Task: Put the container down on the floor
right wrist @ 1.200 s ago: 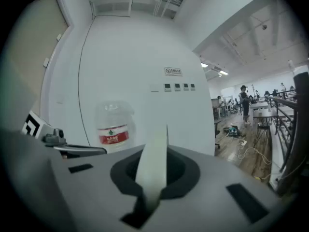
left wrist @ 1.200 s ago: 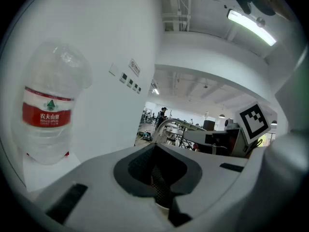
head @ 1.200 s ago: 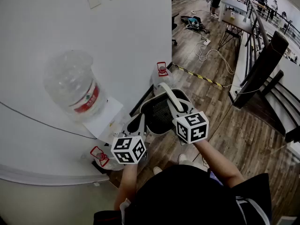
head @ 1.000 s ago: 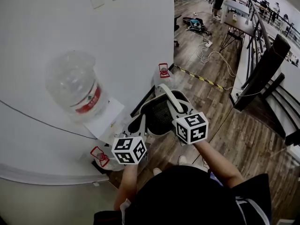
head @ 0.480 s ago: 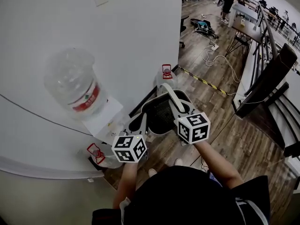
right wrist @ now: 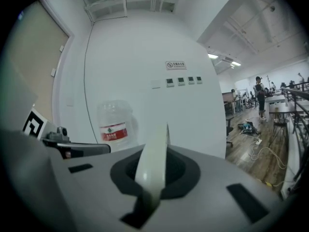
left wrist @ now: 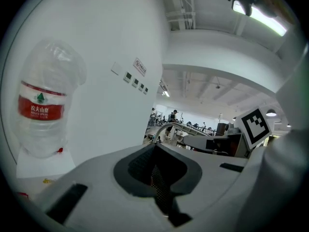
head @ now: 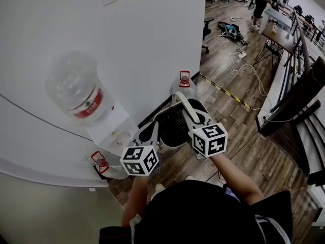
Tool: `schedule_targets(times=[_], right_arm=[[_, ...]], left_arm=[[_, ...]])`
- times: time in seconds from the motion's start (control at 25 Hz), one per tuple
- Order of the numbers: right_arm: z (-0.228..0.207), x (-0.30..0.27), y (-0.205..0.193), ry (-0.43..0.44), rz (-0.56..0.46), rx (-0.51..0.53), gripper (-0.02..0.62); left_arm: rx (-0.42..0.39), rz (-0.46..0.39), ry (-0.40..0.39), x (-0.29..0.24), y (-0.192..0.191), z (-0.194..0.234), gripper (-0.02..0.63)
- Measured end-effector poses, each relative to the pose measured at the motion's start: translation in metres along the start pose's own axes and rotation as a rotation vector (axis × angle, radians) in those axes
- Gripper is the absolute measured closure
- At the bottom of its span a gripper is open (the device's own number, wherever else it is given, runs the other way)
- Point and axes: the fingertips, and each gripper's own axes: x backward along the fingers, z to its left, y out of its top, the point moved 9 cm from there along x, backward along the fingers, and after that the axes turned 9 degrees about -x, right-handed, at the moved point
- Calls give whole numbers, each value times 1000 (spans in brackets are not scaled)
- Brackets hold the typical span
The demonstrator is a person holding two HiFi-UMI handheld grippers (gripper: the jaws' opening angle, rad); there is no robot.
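The wooden floor (head: 238, 121) lies well below. The container (head: 172, 125), a black mesh basket, hangs in the air above it. The right tongs (head: 192, 121) are clenched on its white handle (right wrist: 152, 158). The left tongs (head: 151, 135) pinch its mesh side. I think nothing is done yet: it must be lowered and let go.
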Motion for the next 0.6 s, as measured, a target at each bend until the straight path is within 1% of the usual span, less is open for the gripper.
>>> schedule_targets(times=[0.16, 0.28, 0.44, 0.6], right_arm=[[-16, -2, 0, 36, 14, 8, 565], [-24, -6, -1, 52, 31, 7, 565], [-29, -14, -1, 68, 47, 1, 565], [-33, -27, 0, 75, 56, -5, 565]], left_arm=[[21, 4, 36, -12, -6, -14, 592], [16, 17, 50, -16, -11, -21, 592], [25, 24, 69, -19, -12, -17, 592], [39, 14, 75, -25, -10, -8, 592]])
